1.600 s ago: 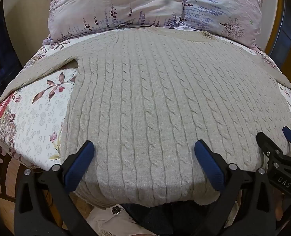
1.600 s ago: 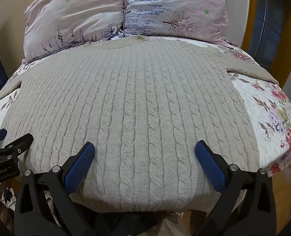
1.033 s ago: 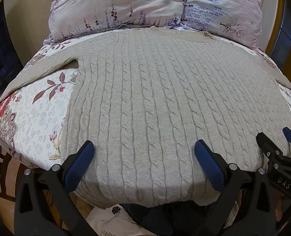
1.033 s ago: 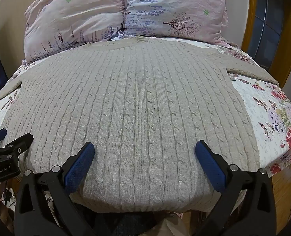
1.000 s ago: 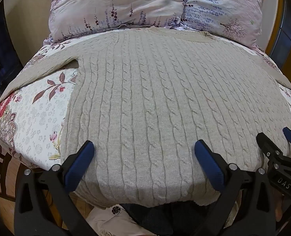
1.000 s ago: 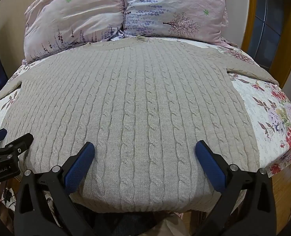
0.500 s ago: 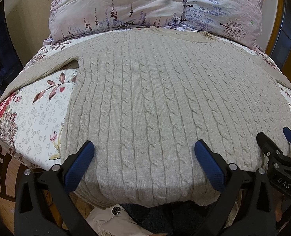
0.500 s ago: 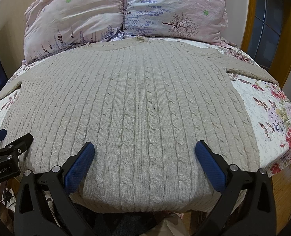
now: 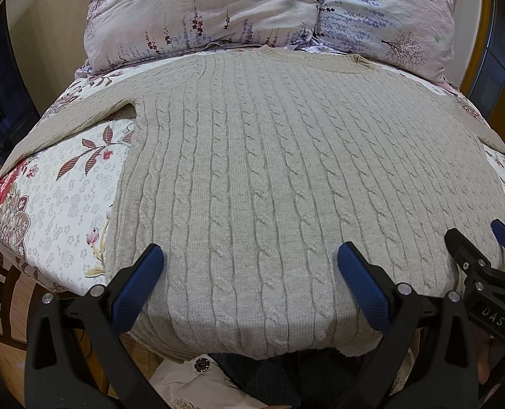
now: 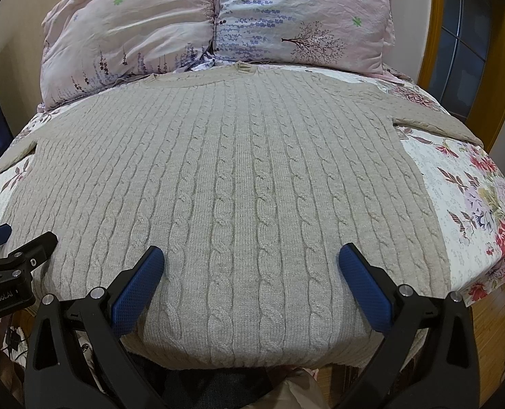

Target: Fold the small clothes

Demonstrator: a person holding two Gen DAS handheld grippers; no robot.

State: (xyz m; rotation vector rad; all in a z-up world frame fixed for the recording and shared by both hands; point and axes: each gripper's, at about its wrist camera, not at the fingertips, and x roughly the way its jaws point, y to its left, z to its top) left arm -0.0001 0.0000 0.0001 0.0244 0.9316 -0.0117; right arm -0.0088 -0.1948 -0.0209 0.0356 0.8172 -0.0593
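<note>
A beige cable-knit sweater [image 9: 269, 177] lies flat on a floral bedspread [image 9: 55, 197], neckline toward the pillows, sleeves spread to both sides. It also fills the right wrist view [image 10: 239, 184]. My left gripper [image 9: 249, 262] is open and empty, hovering over the sweater's hem left of centre. My right gripper [image 10: 250, 262] is open and empty over the hem right of centre. The right gripper shows at the left wrist view's right edge [image 9: 484, 255]; the left gripper shows at the right wrist view's left edge [image 10: 10, 252].
Two pink floral pillows [image 9: 252, 10] lean at the head of the bed [image 10: 218, 20]. The bedspread's right side [image 10: 474, 204] drops to a wooden floor. Other garments [image 9: 198, 385] lie below the near edge. A wooden door frame [image 10: 491, 61] stands at right.
Nothing has visibly changed; both grippers stay open and hover in place over the hem.
</note>
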